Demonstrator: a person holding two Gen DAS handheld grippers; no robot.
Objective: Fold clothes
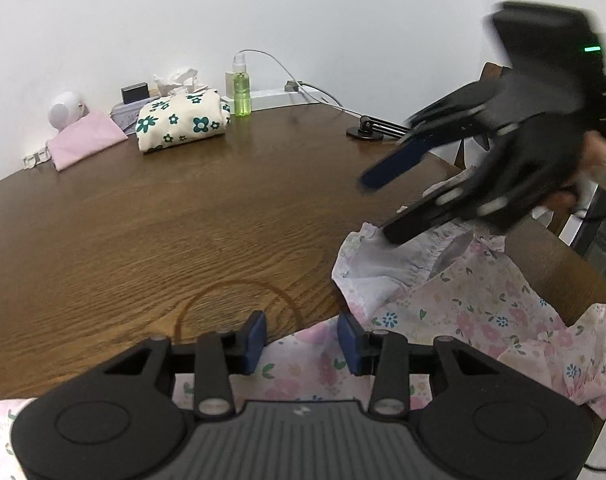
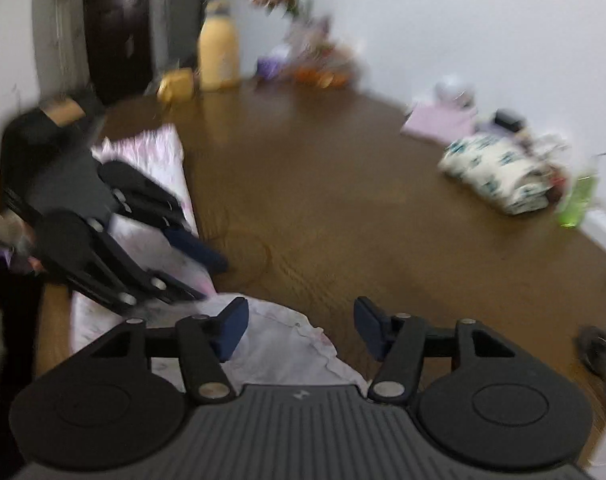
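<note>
A pink floral garment [image 1: 455, 312] lies unfolded along the near right edge of the brown wooden table [image 1: 183, 220]. My left gripper [image 1: 302, 340] is open, its blue pads just over the garment's near edge. My right gripper [image 1: 377, 210] shows at the right of the left wrist view, open, its lower finger touching the garment's pale ruffled part. In the blurred right wrist view my right gripper [image 2: 301, 328] is open above the garment's white edge [image 2: 279, 344], and my left gripper [image 2: 207, 280] is to its left over the pink cloth [image 2: 151, 152].
A folded green-flowered cloth [image 1: 183, 122], a folded pink cloth [image 1: 85, 140], a green spray bottle [image 1: 241, 88], tissues and a cable sit at the table's far side. A yellow jug [image 2: 219, 52] and flowers stand at another edge. A small black stand [image 1: 367, 128] is at the right.
</note>
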